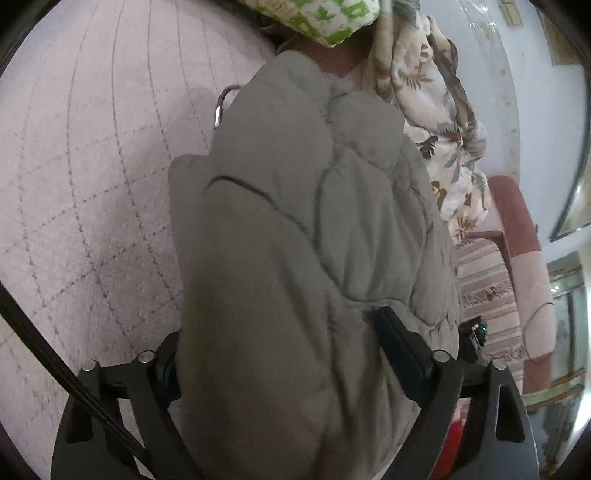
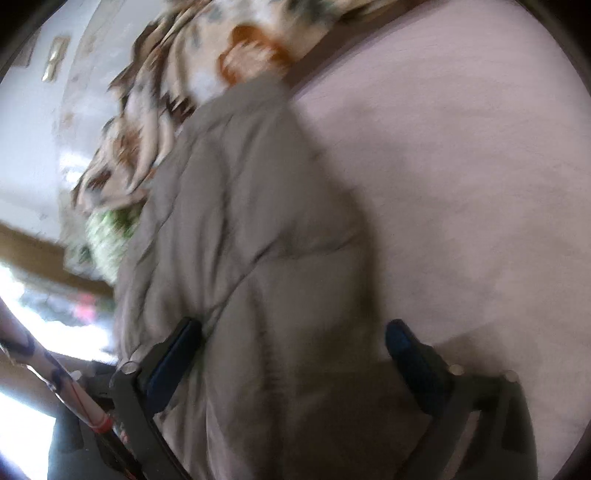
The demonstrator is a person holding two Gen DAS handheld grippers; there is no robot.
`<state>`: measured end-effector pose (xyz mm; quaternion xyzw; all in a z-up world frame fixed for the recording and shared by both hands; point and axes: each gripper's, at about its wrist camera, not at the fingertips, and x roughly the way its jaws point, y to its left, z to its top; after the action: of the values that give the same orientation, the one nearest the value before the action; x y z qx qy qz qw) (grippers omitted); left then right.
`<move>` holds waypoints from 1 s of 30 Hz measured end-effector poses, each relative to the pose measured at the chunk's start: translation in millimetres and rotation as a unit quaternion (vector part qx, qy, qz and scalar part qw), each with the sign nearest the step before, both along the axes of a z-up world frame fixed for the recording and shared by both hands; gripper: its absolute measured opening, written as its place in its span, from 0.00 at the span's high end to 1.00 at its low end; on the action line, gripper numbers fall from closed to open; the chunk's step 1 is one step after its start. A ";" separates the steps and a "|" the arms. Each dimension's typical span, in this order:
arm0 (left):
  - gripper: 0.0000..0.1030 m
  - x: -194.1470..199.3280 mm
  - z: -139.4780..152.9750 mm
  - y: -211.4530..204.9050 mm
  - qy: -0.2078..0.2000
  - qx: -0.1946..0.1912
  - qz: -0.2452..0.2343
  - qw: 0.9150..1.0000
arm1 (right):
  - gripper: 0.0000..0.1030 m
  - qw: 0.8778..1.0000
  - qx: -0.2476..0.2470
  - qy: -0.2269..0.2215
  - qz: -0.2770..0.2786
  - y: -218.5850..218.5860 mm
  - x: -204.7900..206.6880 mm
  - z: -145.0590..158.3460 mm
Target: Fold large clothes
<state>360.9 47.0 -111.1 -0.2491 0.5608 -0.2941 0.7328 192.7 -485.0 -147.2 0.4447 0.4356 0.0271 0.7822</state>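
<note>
While the grey quilted puffer garment (image 1: 295, 221) is bunched lengthwise on the pale pink quilted bedspread (image 1: 92, 184), the main risk is judged to be the thick padding slipping or springing back, since so much bulk is gathered in one roll.

Loads of open bedspread is seen on one side of the garment, so room for spreading or folding is there. The other side is crowded: a floral cream-and-brown quilt (image 1: 436, 122) is heaped just beside it, and a green-and-white patterned pillow (image 1: 325, 18) sits at its far end. A fold swung that way would probably get snagged or dragged into the quilt. A pink upholstered bed edge (image 1: 532, 295) is seen beyond the quilt, so stuff could be pushed off there too.

The left gripper (image 1: 280, 354) is clamped wide on the garment, padding bulging between and over its dark fingers. The right gripper (image 2: 295, 343) is set apart around the same fabric; one finger is seen clear of the cloth, so a real grip isn't shown, though that view is blurry.

A small metal clip or loop (image 1: 223, 103) is seen at the garment's edge and could catch.
</note>
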 end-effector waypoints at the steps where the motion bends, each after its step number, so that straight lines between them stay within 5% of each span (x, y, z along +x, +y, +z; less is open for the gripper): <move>1: 0.35 -2.6 8.6 -3.1 -0.010 0.010 0.001 1.000 | 0.17 1.000 -0.003 -0.001 0.000 4.2 1.7 1.4; 4: 0.52 -10.8 36.7 -7.6 -0.045 0.022 0.010 0.999 | 0.38 1.000 -0.022 -0.006 -0.003 12.6 0.6 15.3; 7: 0.55 -20.3 55.4 -8.1 -0.068 0.024 0.016 0.997 | 0.53 0.999 -0.040 -0.020 -0.005 19.0 -5.4 33.9; 10: 0.55 -30.2 68.3 -10.8 -0.081 0.024 0.017 0.996 | 0.58 0.998 -0.046 -0.040 -0.010 24.4 -12.3 52.7; 17: 0.55 -53.0 67.3 -1.3 -0.071 0.024 0.012 0.997 | 0.59 0.996 -0.058 -0.070 0.000 44.3 -42.8 88.3; 24: 0.48 -57.2 33.5 11.5 -0.034 0.045 0.028 0.998 | 0.59 0.998 -0.056 -0.037 -0.015 38.1 -59.0 62.1; 26: 0.42 -53.7 22.9 16.5 -0.014 0.039 0.042 0.998 | 0.55 0.998 -0.049 -0.022 -0.024 33.3 -57.5 48.4; 30: 0.41 -57.2 29.3 31.7 -0.010 0.015 0.073 0.997 | 0.30 0.996 -0.067 0.010 -0.052 26.0 -58.1 36.7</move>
<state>303.7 78.7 -81.9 -0.2748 0.5381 -0.2340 0.7617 134.7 -459.0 -110.5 0.4136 0.4200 -0.0475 0.8064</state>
